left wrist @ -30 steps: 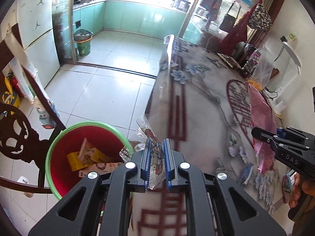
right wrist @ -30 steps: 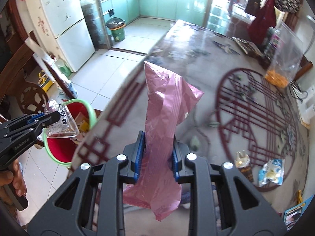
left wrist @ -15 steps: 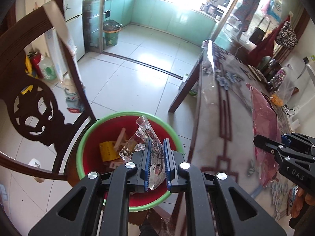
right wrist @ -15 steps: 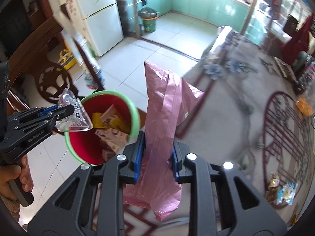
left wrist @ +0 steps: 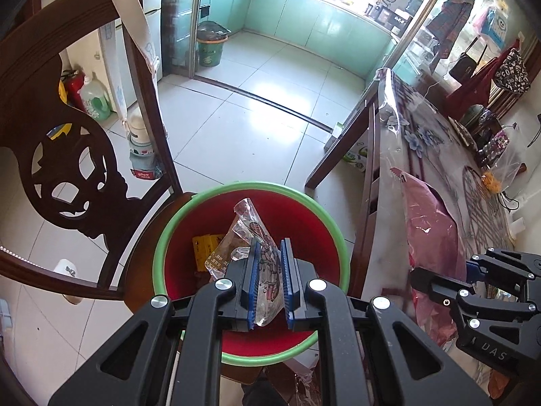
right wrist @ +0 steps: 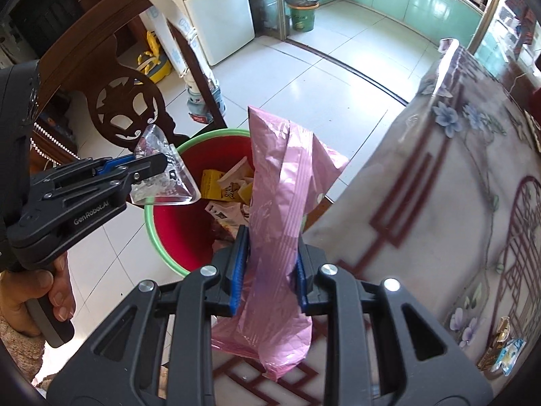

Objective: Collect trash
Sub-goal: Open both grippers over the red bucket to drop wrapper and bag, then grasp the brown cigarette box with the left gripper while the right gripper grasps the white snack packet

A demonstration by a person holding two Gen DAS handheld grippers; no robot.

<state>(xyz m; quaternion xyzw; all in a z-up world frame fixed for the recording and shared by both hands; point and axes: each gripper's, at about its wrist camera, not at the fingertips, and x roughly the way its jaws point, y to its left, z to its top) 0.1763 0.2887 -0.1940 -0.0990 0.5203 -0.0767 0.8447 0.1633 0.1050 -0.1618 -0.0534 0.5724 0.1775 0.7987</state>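
A red bin with a green rim [left wrist: 324, 209] [right wrist: 159, 253] stands on the floor beside the table, with several boxes and wrappers inside. My left gripper [left wrist: 268, 247] [right wrist: 159, 165] hangs right over the bin's mouth, shut on a clear printed wrapper [left wrist: 253, 233] [right wrist: 162, 186]. My right gripper [right wrist: 268, 237] [left wrist: 419, 279] is shut on a pink plastic bag [right wrist: 284, 182] [left wrist: 429, 230] and hovers at the table's edge, just right of the bin.
A dark carved wooden chair [left wrist: 64, 155] [right wrist: 125, 101] stands left of the bin. The table with a flowered cloth [right wrist: 456, 169] [left wrist: 416, 135] carries small wrappers [right wrist: 507, 355] at its right and a clear bag with orange contents [left wrist: 500, 172]. A person's hand [right wrist: 37, 291] holds the left gripper's handle.
Both grippers have swung left off the table toward the bin and sunk a little. The clear wrapper now hangs over the bin's mouth; the pink bag has reached the table's edge.
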